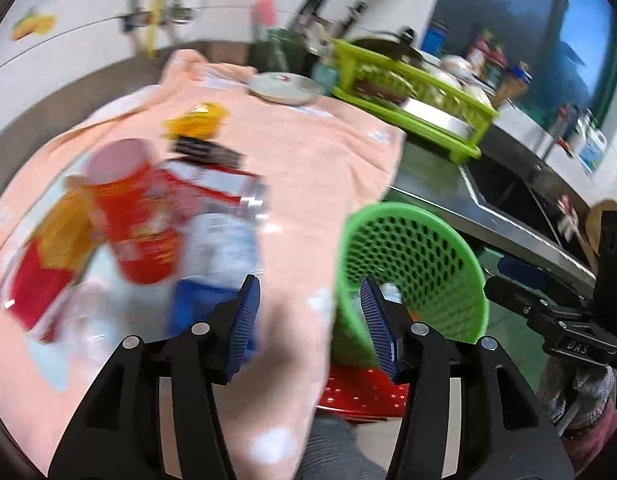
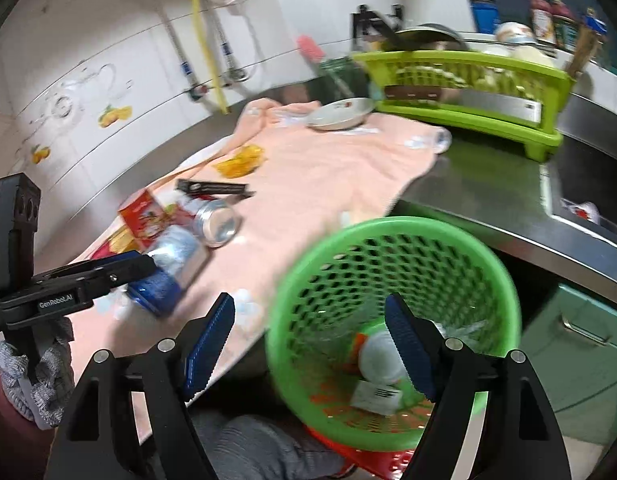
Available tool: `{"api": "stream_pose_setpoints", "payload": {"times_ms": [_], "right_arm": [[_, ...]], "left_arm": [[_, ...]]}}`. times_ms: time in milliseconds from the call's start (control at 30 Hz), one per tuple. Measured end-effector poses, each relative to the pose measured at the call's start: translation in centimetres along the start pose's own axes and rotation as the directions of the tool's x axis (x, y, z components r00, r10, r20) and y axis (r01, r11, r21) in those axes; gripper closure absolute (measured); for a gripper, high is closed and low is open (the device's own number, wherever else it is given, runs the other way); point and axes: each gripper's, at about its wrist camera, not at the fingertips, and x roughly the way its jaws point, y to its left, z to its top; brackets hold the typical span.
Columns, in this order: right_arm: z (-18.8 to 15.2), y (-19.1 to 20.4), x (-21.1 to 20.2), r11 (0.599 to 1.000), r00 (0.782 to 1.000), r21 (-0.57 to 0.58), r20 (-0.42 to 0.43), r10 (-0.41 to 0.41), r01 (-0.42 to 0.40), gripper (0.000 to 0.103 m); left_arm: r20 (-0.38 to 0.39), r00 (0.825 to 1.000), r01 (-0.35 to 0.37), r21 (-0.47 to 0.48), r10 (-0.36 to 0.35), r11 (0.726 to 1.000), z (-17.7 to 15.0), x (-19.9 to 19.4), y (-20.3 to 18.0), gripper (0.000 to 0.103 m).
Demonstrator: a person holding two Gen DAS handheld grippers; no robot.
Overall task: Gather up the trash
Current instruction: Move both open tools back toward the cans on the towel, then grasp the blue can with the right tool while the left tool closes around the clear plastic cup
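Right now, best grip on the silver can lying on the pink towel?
Grip the silver can across its round body, from above, jaws on either curved side. It lies on its side, its end facing the right wrist camera, so the ends give the pads little. The black wrapper lies close behind and the red carton alongside, so come straight down.

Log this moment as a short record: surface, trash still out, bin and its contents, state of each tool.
surface: peach cloth spread over a steel counter
trash still out: red cardboard cup, silver drink can, crumpled yellow wrapper, flat black packet, blue-and-white pouch
bin: round green perforated plastic basket beside the cloth's edge
bin contents: white lid-like disc, white labelled scrap
left tool: open, nothing between its pads
right tool: open, empty, above the basket
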Motion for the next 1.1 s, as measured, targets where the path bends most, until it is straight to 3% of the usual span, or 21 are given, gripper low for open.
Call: {"api": "stream_pose_setpoints", "payload": {"times_ms": [200, 367, 433, 767, 1000, 1100], "right_arm": [[0.3, 4.7, 2.3, 0.997, 0.998, -0.044, -0.026, 0.064, -0.066, 0.028], [0.5, 7.8, 4.1, 0.992, 0.992, -0.058, -0.051, 0.111, -0.114, 0.028], [0.5, 8.9, 4.9, 0.989, 0.989, -0.057, -0.064, 0.13, -0.133, 0.028], [0.6, 10.9, 8.0, 0.986, 0.978, 0.003, -0.124, 0.168, -0.169, 0.028], [0.6, 11.0, 8.9, 0.983, 0.973, 0.039, -0.14, 0.182, -0.179, 0.028], [0.6, 11.2, 9.2, 0.982, 0.971, 0.046, -0.147, 0.189, -0.184, 0.028]], "left_arm": [[0.053, 0.992, -0.111, -0.12, 0.118, 0.987, -0.8, -3.6, 5.9, 0.05], [0.013, 0.988, -0.144, -0.236, 0.152, 0.961, -0.8, -4.5, 10.4, 0.049], [-0.002, 0.986, -0.159, -0.283, 0.165, 0.946, -0.8, -4.4, 11.8, 0.041], [-0.091, 0.991, -0.13, -0.445, 0.099, 0.886, -1.8, -1.2, 15.0, 0.04], [-0.109, 0.989, -0.138, -0.495, 0.096, 0.858, -1.9, 0.1, 15.7, 0.04], [-0.118, 0.988, -0.144, -0.504, 0.098, 0.851, -1.8, 0.6, 16.1, 0.034]]}}
